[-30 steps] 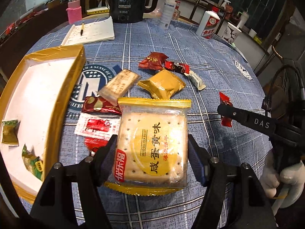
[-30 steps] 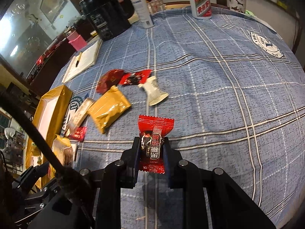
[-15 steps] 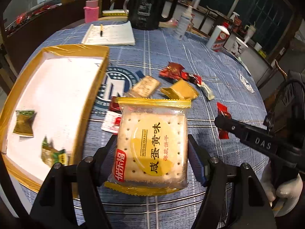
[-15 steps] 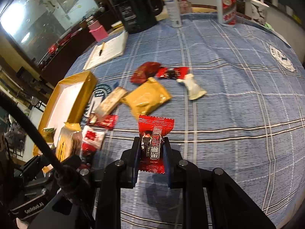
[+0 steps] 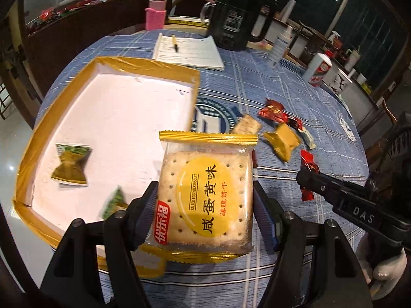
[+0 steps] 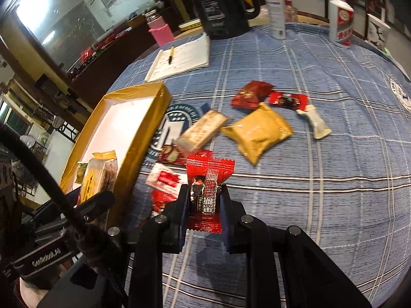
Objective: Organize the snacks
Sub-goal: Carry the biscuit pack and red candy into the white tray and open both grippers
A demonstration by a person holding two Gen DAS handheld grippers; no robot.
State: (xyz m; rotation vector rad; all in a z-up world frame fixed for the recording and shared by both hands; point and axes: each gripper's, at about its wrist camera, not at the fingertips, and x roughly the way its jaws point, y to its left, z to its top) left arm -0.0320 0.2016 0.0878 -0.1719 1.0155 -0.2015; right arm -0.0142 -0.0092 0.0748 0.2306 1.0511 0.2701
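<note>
Our left gripper [image 5: 205, 202] clamps a biscuit pack [image 5: 206, 195] over the tray [image 5: 123, 118] edge. Our right gripper [image 6: 204, 205] pinches a red candy [image 6: 206, 192] above the counter [image 6: 321, 179].

You have 2 grippers: left [image 5: 205, 215], right [image 6: 203, 205]. Each holds 1 pkt: biscuit pack [image 5: 205, 195], red candy [image 6: 208, 192]. Gold tray [image 5: 108, 63]: 1 qty, w/ 2 green candies [image 5: 70, 165] inside. Loose pkts on tablecloth [image 6: 321, 192]: approx. 8.
</note>
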